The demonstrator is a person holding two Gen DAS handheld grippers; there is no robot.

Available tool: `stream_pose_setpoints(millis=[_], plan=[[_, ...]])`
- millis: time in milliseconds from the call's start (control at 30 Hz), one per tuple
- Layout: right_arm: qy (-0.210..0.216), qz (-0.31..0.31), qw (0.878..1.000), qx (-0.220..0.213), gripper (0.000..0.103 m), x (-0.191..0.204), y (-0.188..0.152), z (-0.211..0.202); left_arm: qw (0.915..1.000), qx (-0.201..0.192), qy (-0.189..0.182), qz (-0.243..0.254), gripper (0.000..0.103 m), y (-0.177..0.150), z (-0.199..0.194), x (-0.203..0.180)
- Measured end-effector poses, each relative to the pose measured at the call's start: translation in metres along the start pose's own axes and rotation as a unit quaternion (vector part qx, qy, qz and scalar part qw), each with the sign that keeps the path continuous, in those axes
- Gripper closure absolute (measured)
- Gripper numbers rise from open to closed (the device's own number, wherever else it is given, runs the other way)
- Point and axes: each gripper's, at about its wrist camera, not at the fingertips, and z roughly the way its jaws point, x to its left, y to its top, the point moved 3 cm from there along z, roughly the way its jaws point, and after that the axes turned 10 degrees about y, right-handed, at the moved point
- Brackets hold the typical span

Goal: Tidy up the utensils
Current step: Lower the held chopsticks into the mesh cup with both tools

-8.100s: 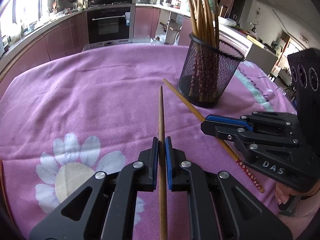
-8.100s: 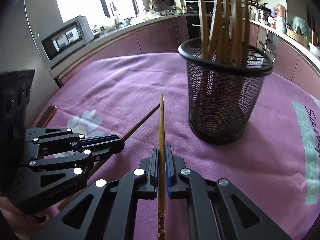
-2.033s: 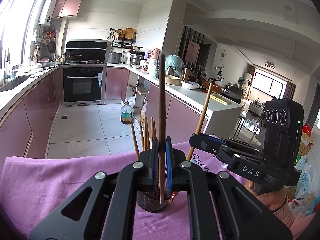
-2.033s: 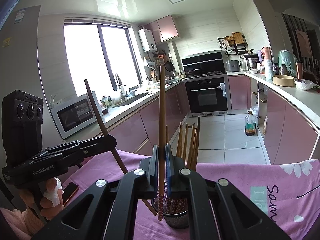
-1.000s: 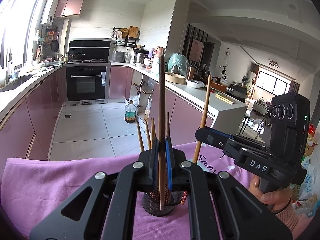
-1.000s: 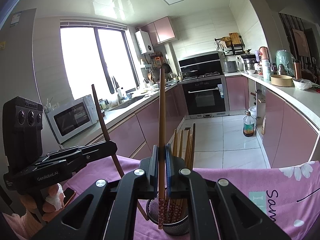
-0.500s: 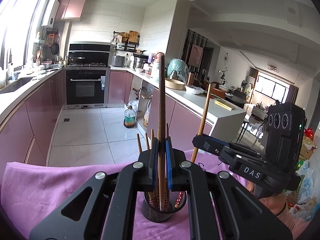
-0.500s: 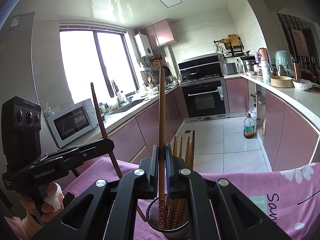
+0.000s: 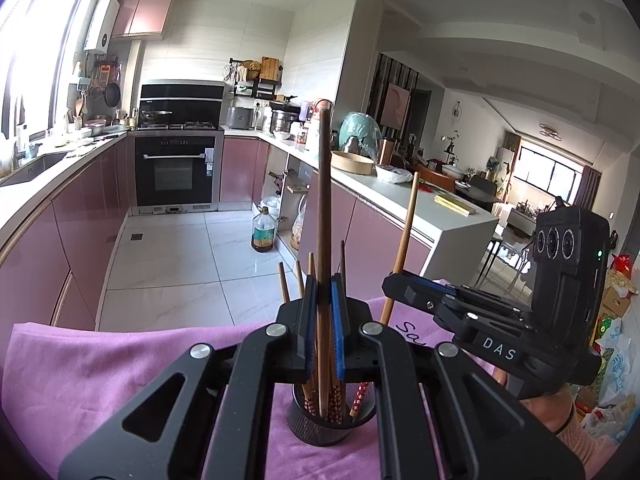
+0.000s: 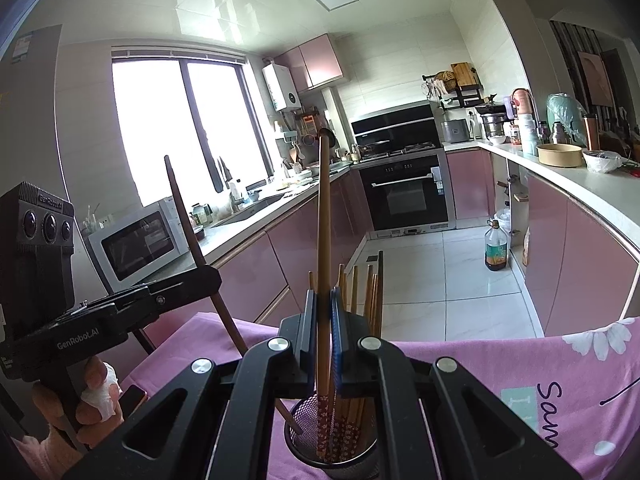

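Note:
My left gripper (image 9: 323,320) is shut on a dark brown chopstick (image 9: 323,208) held upright; its lower end is inside the black mesh holder (image 9: 320,424). My right gripper (image 10: 323,332) is shut on a lighter chopstick (image 10: 323,216) with a red patterned end, also upright, its lower end inside the same holder (image 10: 304,428). Several chopsticks stand in the holder. The right gripper shows in the left wrist view (image 9: 396,286) with its chopstick (image 9: 405,240). The left gripper shows in the right wrist view (image 10: 210,278) with its chopstick (image 10: 188,232).
The holder stands on a table with a pink flowered cloth (image 9: 100,372). Behind are pink kitchen cabinets, an oven (image 9: 176,172), a microwave (image 10: 136,246) and an oil bottle (image 9: 263,236) on the tiled floor.
Both grippers have lowered slightly, so both chopsticks reach deeper into the holder. Over the last seconds both chopsticks went from lying on the table to upright over the holder.

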Motion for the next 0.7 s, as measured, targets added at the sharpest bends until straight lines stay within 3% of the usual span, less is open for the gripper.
stream_pose_setpoints(millis=[700], plan=[[-0.016, 0.006, 1.000, 0.016, 0.098, -0.002, -0.009, 0.017, 0.9995, 0.030, 0.006, 0.007, 0.095, 0.003, 0.015, 0.003]])
